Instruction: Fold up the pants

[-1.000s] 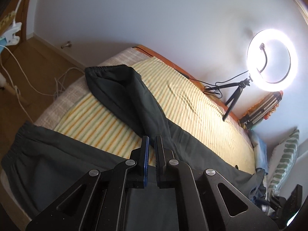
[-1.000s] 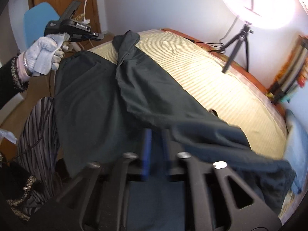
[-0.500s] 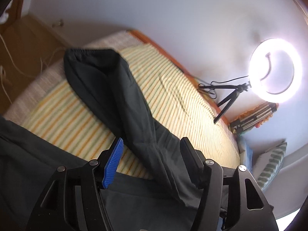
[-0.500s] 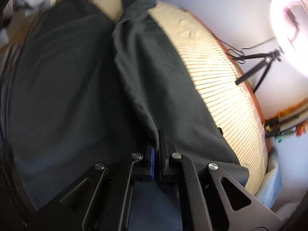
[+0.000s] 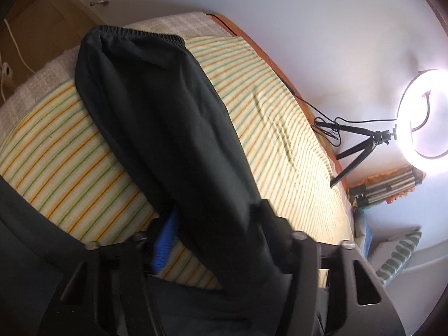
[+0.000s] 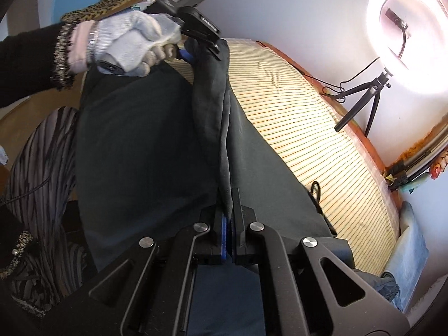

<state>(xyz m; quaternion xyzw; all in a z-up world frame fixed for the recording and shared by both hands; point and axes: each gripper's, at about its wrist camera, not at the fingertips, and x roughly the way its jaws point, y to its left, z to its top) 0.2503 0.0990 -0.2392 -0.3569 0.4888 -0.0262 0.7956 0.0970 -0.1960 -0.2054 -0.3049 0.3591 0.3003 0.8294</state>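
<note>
Dark green-grey pants (image 5: pixel 168 128) lie on a bed with a yellow striped cover (image 5: pixel 280 128). One leg runs from its elastic waistband (image 5: pixel 140 32) at the far end back between the fingers of my left gripper (image 5: pixel 215 224), which stand wide apart around it. In the right wrist view, my right gripper (image 6: pixel 228 196) is shut on a lifted fold of the pants (image 6: pixel 215 117). The gloved hand (image 6: pixel 131 44) holds the left gripper (image 6: pixel 201 46) at the far end of that fold.
A lit ring light (image 5: pixel 425 117) on a small tripod (image 5: pixel 355 151) stands at the bed's far side, with cables by it. A striped pillow (image 5: pixel 397 254) and blue cloth (image 6: pixel 408 254) lie at the right end. Wooden floor (image 5: pixel 33 28) lies to the left.
My left gripper opened, then moved forward so the pant leg lies between its fingers. My right gripper stayed shut on the fabric and lifted it into a taut ridge.
</note>
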